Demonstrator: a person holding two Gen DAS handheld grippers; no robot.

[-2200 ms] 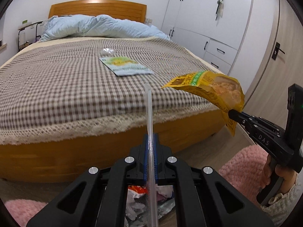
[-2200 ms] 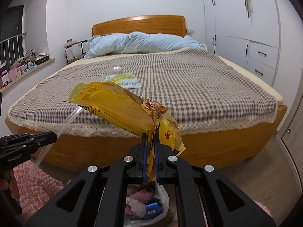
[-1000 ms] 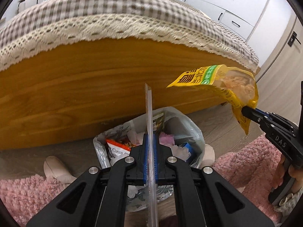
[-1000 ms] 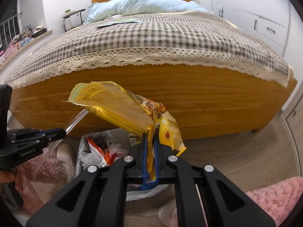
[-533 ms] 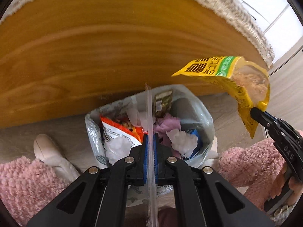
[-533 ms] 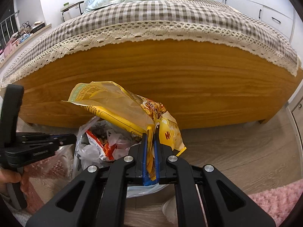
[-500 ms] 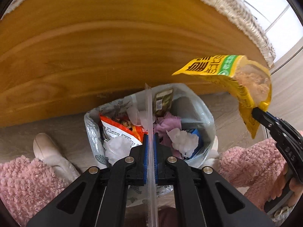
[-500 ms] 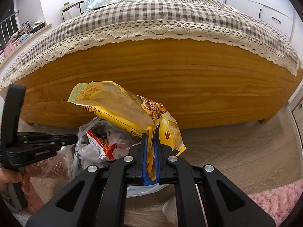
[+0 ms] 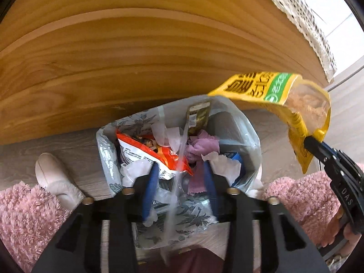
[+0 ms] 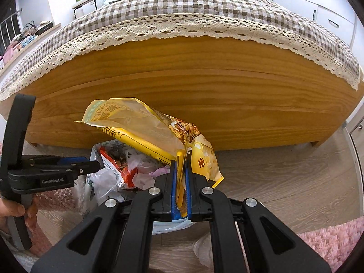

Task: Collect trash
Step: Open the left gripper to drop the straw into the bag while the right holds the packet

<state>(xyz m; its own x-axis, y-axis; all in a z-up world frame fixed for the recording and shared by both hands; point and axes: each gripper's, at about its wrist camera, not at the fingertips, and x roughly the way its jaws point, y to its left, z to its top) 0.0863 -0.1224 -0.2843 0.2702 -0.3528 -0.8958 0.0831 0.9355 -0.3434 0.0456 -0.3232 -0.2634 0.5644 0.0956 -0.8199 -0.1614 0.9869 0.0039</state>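
**Straw wrapper dropped over the bin as a snack bag waits its turn**

Left wrist view: the left claw point(image 9: 179, 177) points steeply down over the trash bag point(image 9: 248, 132) at frame centre, which stands on the floor against the wooden bed frame point(image 9: 136, 56). Its jaws have just been opening, and the long clear straw wrapper point(image 9: 175, 182) hangs loose between the blue pads point(image 9: 150, 186), untouched by either, placed so that it falls among the rubbish below. At right, the right claw point(image 9: 311, 143) pinches a yellow snack bag point(image 9: 293, 104) by its lower corner, held off to the side of the opening, likely to keep clear of the drop.

Right wrist view: the right claw point(image 10: 179, 182) is clamped narrow on the yellow snack bag point(image 10: 145, 127), which fans up and left above the trash bag point(image 10: 102, 182). At left, the left claw point(image 10: 95, 166) reaches in over the bag's rim, a hand point(image 10: 13, 211) on its grip.
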